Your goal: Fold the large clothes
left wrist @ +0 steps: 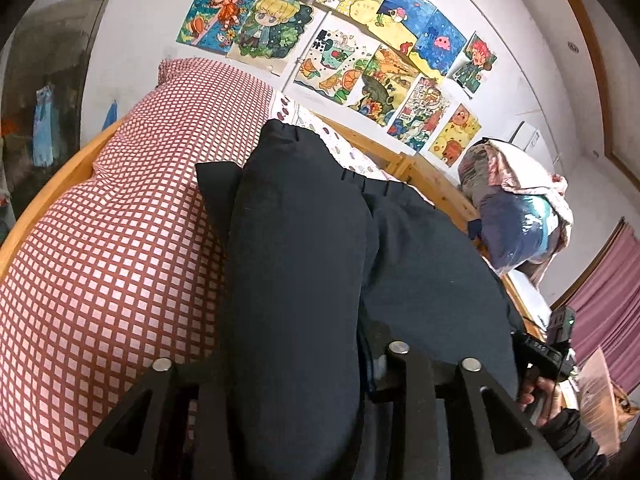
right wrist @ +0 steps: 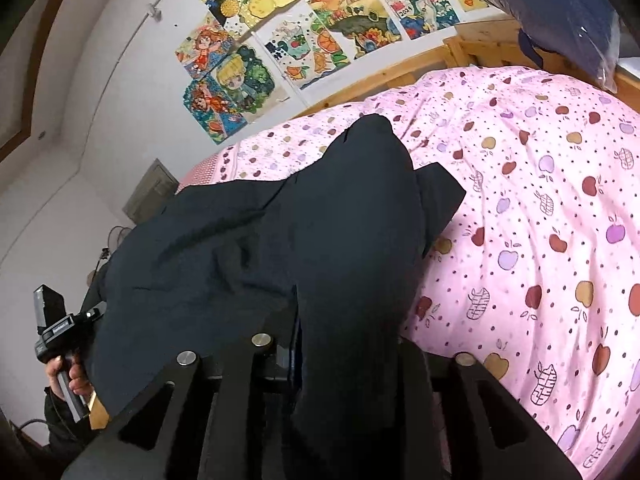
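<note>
Nearest, dark trousers (left wrist: 296,280) are draped over the left claw (left wrist: 276,364), whose grip cannot be told beneath the cloth; likewise the right claw (right wrist: 360,354). Only the left view shows the red-checked quilt (left wrist: 120,248) under the trousers; only the right shows the pink apple-print sheet (right wrist: 540,208). Farther back, drawings (left wrist: 352,36) are pinned on the wall.

A white wall (left wrist: 132,40) carries a cluster of colourful children's drawings (left wrist: 340,40), taped edge to edge. Below them runs a wooden bed frame (left wrist: 436,176). The bed wears a red-and-white checked cover (left wrist: 120,220) and a pink quilt printed with apples (right wrist: 540,208). Purple curtains (left wrist: 612,304) hang at the far right. A wood trim (left wrist: 592,60) borders the ceiling.
</note>
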A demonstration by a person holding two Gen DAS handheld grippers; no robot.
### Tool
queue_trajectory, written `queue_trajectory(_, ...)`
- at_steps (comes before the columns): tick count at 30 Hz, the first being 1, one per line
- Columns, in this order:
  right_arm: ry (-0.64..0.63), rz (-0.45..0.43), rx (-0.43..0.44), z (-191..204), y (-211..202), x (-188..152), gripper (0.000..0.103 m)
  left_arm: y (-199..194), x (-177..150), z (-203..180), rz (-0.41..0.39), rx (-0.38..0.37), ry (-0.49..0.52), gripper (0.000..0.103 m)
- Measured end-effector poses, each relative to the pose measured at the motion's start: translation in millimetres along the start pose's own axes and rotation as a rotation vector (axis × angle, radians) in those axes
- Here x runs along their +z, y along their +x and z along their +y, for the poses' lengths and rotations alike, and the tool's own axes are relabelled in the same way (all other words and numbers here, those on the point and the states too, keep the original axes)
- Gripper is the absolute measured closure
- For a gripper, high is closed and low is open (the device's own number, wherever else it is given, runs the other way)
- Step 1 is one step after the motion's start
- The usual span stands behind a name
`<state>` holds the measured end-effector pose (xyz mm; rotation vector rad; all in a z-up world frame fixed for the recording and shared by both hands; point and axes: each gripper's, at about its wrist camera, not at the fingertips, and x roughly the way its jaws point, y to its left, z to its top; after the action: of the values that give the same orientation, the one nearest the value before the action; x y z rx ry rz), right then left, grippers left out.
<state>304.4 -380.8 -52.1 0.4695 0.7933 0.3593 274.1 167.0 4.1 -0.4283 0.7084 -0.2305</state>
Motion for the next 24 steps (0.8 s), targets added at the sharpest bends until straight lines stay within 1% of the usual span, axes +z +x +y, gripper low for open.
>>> queue_trajectory(1,-0.007,0.002,-0.015,1.2,1.0,-0.9,0.077,0.1,-0.8,-0.5,-0.002,0.014,0.006,0.064)
queue_trajectory(2,-0.019,0.005,-0.036,3.2,1.6,-1.6,0.075,0.3,-1.6,-0.7,-0.004,0.033,0.008,0.057)
queue_trajectory(3,-0.029,0.004,-0.052,4.9,1.1,-1.8,0.075,0.3,-2.2,-0.3,-0.006,0.047,0.005,0.053)
queue_trajectory(4,-0.040,0.002,-0.072,8.0,0.8,-2.4,0.071,-0.1,-3.1,0.3,-0.005,0.052,0.002,0.052)
queue_trajectory(5,-0.051,0.005,-0.095,10.5,1.2,-2.8,0.064,-0.8,-3.3,0.7,-0.004,0.056,-0.001,0.049)
queue_trajectory(6,-0.060,0.011,-0.118,12.4,1.7,-2.6,0.060,-2.0,-3.3,1.0,-0.007,0.068,-0.006,0.042)
queue_trajectory(7,-0.065,0.016,-0.137,13.1,0.8,-1.7,0.050,-2.8,-3.0,0.5,-0.011,0.086,-0.011,0.038)
queue_trajectory(8,-0.071,0.020,-0.155,14.6,0.5,-1.6,0.040,-4.2,-2.9,0.0,-0.016,0.112,-0.014,0.030)
queue_trajectory(9,-0.079,0.022,-0.178,16.3,-0.6,-1.0,0.035,-6.2,-3.3,-1.0,-0.025,0.139,-0.011,0.024)
queue_trajectory(10,-0.085,0.022,-0.191,17.6,-2.4,0.6,0.029,-9.1,-3.3,-3.2,-0.042,0.173,-0.003,0.022)
queue_trajectory(12,-0.113,0.030,-0.241,21.9,-5.5,1.5,0.028,-14.9,-4.9,-10.8,-0.071,0.238,0.024,0.015)
queue_trajectory(13,-0.129,0.031,-0.272,23.4,-7.1,2.1,0.027,-16.9,-5.6,-14.0,-0.079,0.259,0.035,0.013)
queue_trajectory(15,-0.186,0.014,-0.371,30.0,-14.2,2.9,0.019,-21.3,-8.5,-19.9,-0.095,0.290,0.057,0.009)
queue_trajectory(16,-0.211,-0.001,-0.406,33.6,-18.7,3.6,0.013,-23.6,-9.4,-22.4,-0.103,0.304,0.066,0.008)
queue_trajectory(17,-0.229,-0.015,-0.426,36.7,-23.1,4.5,0.012,-25.7,-11.0,-25.2,-0.111,0.316,0.071,0.005)
queue_trajectory(20,-0.268,-0.052,-0.437,47.5,-38.3,6.9,0.012,-36.0,-16.9,-31.2,-0.134,0.344,0.086,0.003)
queue_trajectory(24,-0.285,-0.096,-0.416,59.9,-55.7,6.2,0.009,-50.3,-19.8,-49.7,-0.166,0.400,0.120,0.000)
